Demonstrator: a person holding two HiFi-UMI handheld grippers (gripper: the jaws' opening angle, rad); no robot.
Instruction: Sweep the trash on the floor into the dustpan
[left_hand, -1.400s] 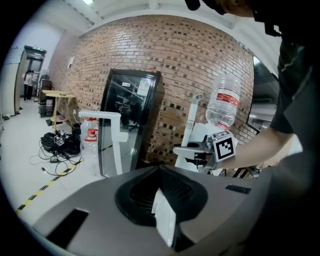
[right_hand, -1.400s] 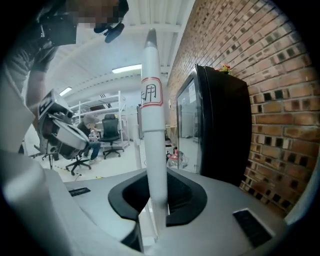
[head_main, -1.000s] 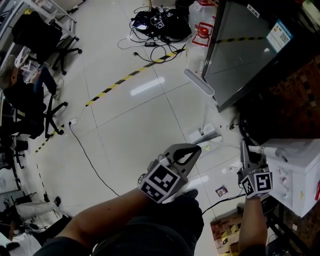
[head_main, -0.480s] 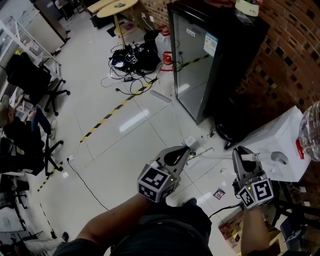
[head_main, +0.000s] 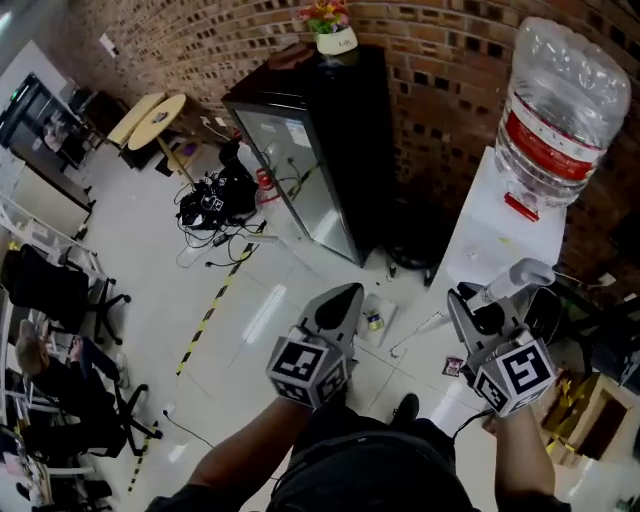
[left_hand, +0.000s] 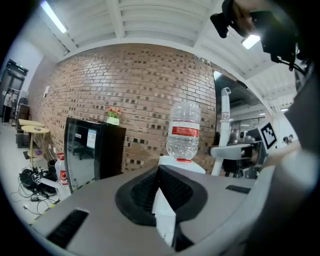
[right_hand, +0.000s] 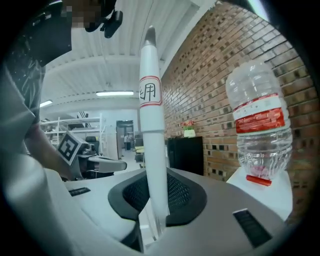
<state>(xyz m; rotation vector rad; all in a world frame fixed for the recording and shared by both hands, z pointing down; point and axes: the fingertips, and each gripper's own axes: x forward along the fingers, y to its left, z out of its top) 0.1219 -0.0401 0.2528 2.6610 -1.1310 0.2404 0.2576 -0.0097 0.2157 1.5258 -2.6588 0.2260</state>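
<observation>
Right gripper view: the right tool is seen clamped on the upright white broom handle, which carries a red-ringed label. In the head view the right tool is held low at the right, with the handle's top just past it. A thin white shaft is seen slanting over the floor below that tool.

Left gripper view: the left tool is closed on a thin white piece; what the piece belongs to cannot be told. In the head view the left tool is pointed forward at centre.

The dustpan is set on the floor just beyond the left tool's tip, near the foot of the fridge. A small yellowish item is seen on it. A small dark scrap is lying on the floor beside the right tool, apart from the dustpan.

Surroundings:
- A black glass-door fridge is stood against the brick wall, with a flower pot on top.
- A white dispenser is placed right of the fridge, with a water bottle upended on it.
- A tangle of cables is noted left of the fridge.
- Yellow-black tape is run across the floor.
</observation>
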